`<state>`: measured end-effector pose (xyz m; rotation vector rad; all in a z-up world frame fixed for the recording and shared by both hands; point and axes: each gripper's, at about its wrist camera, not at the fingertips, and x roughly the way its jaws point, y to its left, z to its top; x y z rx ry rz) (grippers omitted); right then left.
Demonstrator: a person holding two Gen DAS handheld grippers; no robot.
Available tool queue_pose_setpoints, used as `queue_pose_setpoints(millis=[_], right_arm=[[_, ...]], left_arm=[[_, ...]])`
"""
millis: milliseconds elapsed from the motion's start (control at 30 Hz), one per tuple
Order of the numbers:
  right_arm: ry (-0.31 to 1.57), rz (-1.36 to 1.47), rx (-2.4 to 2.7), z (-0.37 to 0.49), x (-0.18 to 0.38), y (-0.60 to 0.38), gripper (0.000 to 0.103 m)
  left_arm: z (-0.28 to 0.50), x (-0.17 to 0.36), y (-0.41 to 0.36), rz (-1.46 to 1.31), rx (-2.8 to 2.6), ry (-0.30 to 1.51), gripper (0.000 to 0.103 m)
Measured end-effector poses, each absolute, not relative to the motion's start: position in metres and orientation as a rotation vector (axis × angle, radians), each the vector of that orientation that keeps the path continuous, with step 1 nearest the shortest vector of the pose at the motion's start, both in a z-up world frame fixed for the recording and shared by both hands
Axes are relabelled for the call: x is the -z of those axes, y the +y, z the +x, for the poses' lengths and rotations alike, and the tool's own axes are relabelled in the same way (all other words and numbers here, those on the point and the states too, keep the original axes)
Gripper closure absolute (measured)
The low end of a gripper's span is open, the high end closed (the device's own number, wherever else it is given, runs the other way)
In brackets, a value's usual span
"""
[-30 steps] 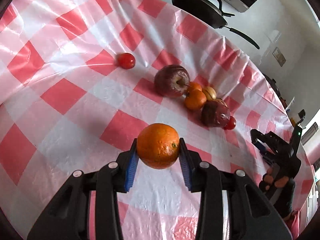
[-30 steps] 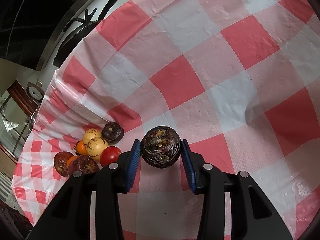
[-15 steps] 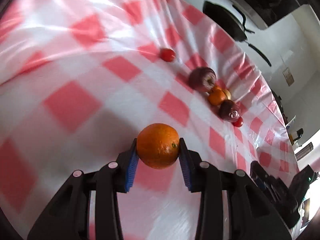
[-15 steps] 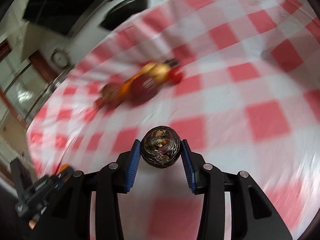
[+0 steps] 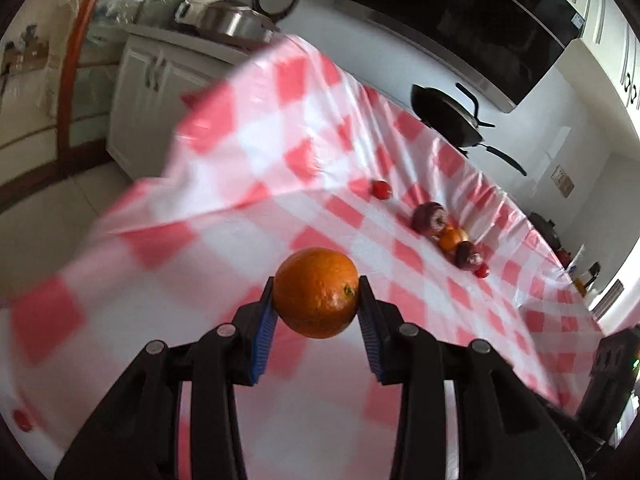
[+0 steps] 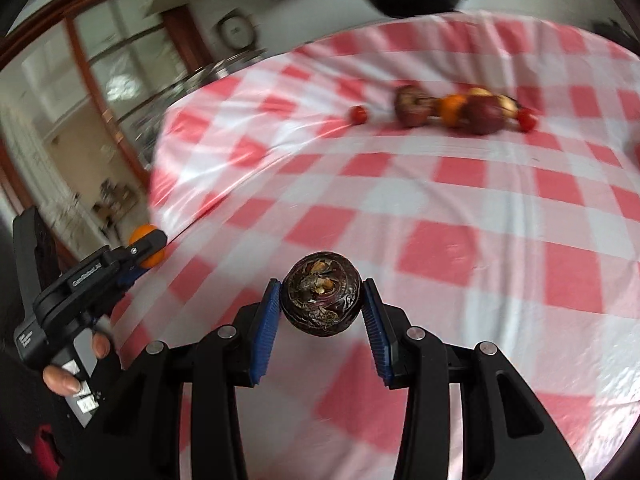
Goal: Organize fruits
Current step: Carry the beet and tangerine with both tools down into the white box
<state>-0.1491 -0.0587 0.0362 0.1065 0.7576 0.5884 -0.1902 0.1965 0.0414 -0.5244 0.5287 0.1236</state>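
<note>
Blue pads of left gripper (image 5: 318, 294) pinch orange (image 5: 317, 292), held above cloth (image 5: 248, 168) | right gripper (image 6: 321, 294) jaws clamp dark fruit (image 6: 321, 293), also held above it | fruit row (image 6: 452, 110) lies well apart | since 1 s ago: both grippers pulled back and up, row now far.

White lettering on the left gripper (image 6: 146, 250) blurs beyond reading.

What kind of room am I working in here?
Most likely a home kitchen: a black wok under a dark range hood, white cabinets, and a red-and-white checked tablecloth.
</note>
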Motion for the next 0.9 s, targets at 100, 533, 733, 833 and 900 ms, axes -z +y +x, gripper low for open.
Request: queue_pose_setpoints(millis=[100, 533, 733, 833, 900], right_arm=[[0.737, 0.033, -0.663, -0.17, -0.041, -0.029, 0.062], [0.688, -0.306, -1.129, -0.289, -0.038, 0.117, 0.062], [0.752, -0.551, -1.289, -0.346, 0.005, 0.175, 0.062], [0.837, -0.696, -1.292, -0.362, 0.042, 0.2, 0.062], [0.912, -0.79, -1.294, -0.37, 0.068, 0.216, 0.062]], left_arm=[[-0.226, -0.041, 0.218, -0.508, -0.159, 0.512, 0.064], [-0.387, -0.015, 0.332, -0.444, -0.451, 0.55, 0.064], [-0.393, 0.028, 0.353, -0.417, -0.489, 0.736, 0.064], [-0.381, 0.054, 0.358, -0.405, -0.502, 0.86, 0.064], [-0.373, 0.072, 0.361, -0.413, -0.501, 0.93, 0.064]])
